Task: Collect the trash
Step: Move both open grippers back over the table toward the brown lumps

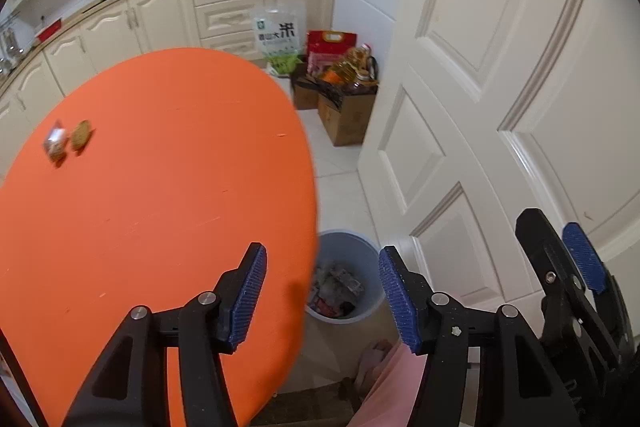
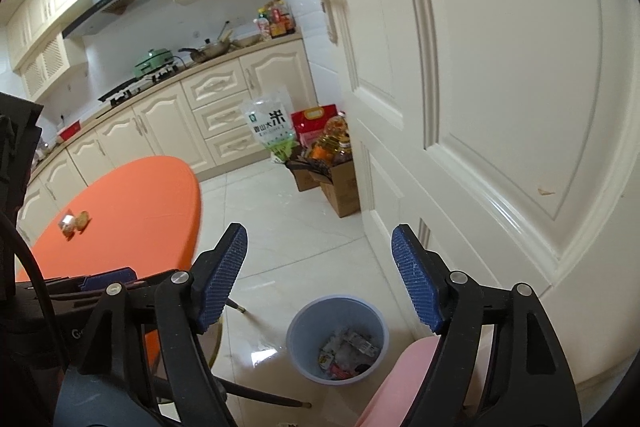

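At the far left of my orange table (image 1: 168,163) I see a crinkled clear wrapper (image 1: 55,143), longer than wide, its long axis running toward the cabinets, with a flat round brownish scrap (image 1: 81,135) just beside it on the right. My left gripper (image 1: 320,299) hangs over the table's edge, fingers apart, empty. Right of the table, the blue bin (image 2: 298,327) stands upright on the floor, holding crumpled wrappers. My right gripper (image 2: 320,279) hovers above it, fingers spread, nothing between them.
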Demonstrator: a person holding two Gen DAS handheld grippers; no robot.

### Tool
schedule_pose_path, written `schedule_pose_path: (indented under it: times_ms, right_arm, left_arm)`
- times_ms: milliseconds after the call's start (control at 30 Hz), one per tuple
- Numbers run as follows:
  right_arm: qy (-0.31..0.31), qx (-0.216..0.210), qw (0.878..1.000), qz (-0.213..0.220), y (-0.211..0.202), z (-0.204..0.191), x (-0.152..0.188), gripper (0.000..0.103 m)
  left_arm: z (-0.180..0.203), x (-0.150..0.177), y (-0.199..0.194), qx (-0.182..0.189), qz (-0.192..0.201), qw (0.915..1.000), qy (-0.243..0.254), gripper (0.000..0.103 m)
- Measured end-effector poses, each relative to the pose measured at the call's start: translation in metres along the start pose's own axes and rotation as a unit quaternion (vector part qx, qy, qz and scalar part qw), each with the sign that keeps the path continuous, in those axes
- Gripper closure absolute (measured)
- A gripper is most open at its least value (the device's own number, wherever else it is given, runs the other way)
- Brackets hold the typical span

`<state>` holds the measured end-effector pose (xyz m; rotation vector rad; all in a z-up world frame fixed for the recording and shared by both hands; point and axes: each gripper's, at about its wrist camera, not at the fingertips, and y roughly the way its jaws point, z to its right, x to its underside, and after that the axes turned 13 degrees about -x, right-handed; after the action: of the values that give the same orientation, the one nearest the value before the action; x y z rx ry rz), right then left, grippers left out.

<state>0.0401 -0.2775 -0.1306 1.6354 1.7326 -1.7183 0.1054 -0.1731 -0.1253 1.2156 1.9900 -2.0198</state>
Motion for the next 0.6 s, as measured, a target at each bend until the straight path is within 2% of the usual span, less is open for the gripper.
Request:
schedule_pose_path:
  times_ms: [267, 333, 400, 500, 600]
  right_arm:
    - [-0.046, -0.03, 0.998, 0.021, -0.017, -0.049, -0.001, 0.014]
    - [-0.056, -0.041, 0.997, 0.026, -0.018, -0.063, -0.001, 0.007]
    - [-0.066, -0.057, 0.996, 0.03, -0.017, -0.079, -0.001, 0.007]
    - [-0.077, -0.078, 0.993, 0.032, -0.014, -0.101, -0.001, 0.0]
    - [-0.089, -0.097, 0.991, 0.039, -0.008, -0.125, -0.002, 0.0]
  left_arm:
    - [-0.042, 0.023, -0.036, -0.022, 0.027, 0.9982, -0.049, 0.043]
    - [-0.056, 0.03, -0.044, -0.029, 0.035, 0.9968, -0.066, 0.04]
    - [-0.075, 0.039, -0.051, -0.04, 0.044, 0.9943, -0.088, 0.038]
    - [-0.106, 0.055, -0.059, -0.063, 0.042, 0.9898, -0.121, 0.037]
    - [-0.137, 0.069, -0.066, -0.082, 0.039, 0.9844, -0.151, 0.035]
